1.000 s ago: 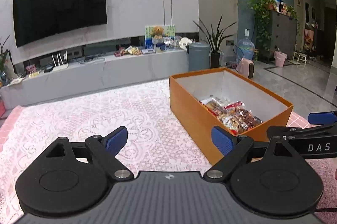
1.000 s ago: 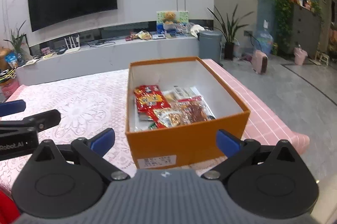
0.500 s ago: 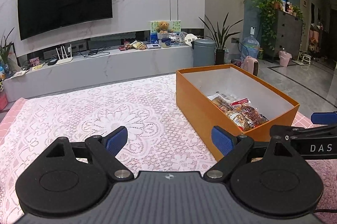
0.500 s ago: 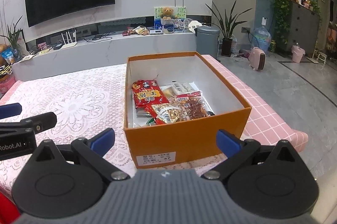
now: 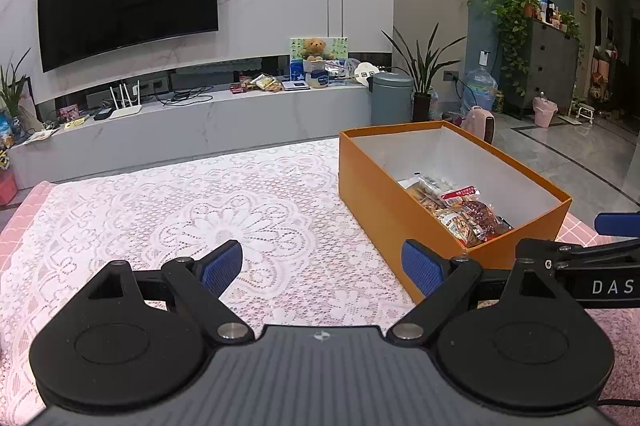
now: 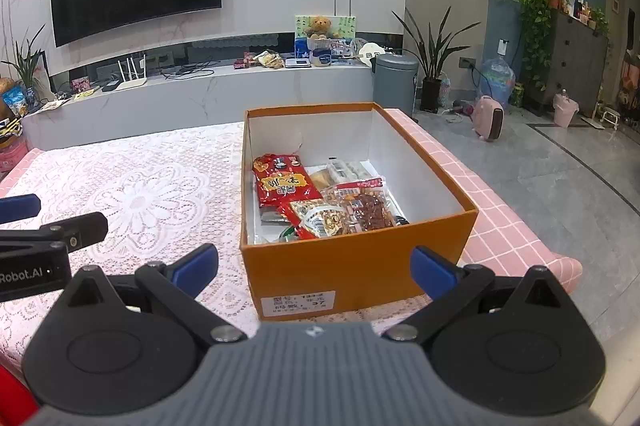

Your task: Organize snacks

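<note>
An orange cardboard box [image 6: 352, 266] [image 5: 372, 193] stands on the lace-covered table, white inside. In it lie several snack packets: a red packet [image 6: 282, 183], a clear bag of nuts [image 6: 320, 220], a bag of red-brown pieces [image 6: 370, 211] [image 5: 476, 214]. My right gripper [image 6: 316, 264] is open in front of the box's near wall, its blue pads empty. My left gripper [image 5: 322, 266] is open over the lace, left of the box, holding nothing. Each gripper shows at the edge of the other's view.
The white lace cloth [image 5: 200, 209] lies over a pink checked table cover [image 6: 508, 222]; the table's right edge runs just beyond the box. Behind the table are a long grey TV console [image 5: 200, 121], a wall TV, a grey bin [image 6: 394, 81] and potted plants.
Both grippers have drawn back and tilted up a little, so the box sits slightly farther and lower in the views. Both stay open and empty; the snacks have not moved.
</note>
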The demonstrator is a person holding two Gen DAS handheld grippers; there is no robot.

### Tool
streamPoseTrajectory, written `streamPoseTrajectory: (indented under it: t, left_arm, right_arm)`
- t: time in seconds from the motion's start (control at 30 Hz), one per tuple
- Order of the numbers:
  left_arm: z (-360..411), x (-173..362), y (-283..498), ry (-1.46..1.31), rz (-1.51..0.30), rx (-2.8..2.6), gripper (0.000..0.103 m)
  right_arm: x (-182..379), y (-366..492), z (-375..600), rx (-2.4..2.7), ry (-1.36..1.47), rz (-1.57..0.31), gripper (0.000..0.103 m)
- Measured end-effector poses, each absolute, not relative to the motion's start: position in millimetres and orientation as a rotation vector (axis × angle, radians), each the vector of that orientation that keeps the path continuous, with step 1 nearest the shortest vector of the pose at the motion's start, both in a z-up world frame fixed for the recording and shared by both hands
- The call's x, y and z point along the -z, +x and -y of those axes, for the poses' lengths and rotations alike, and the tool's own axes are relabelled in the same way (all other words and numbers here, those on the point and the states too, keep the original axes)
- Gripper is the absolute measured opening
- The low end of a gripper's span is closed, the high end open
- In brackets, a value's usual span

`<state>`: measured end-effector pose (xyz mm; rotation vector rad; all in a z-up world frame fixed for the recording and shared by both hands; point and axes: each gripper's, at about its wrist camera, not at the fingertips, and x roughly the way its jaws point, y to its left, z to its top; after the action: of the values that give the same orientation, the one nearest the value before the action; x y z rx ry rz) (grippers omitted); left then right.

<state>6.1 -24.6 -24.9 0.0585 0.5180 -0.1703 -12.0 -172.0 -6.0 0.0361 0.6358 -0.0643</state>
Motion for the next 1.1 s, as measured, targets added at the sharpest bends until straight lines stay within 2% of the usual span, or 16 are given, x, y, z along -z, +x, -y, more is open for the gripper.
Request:
streamPoseTrajectory:
  t: [1.1]
  left_arm:
    - [20.3,23.4,1.1,0.057,-0.526,0.153,0.103]
  right_arm:
    - [6.9,-19.1,163.5,0.031,0.020,-0.636,0.100]
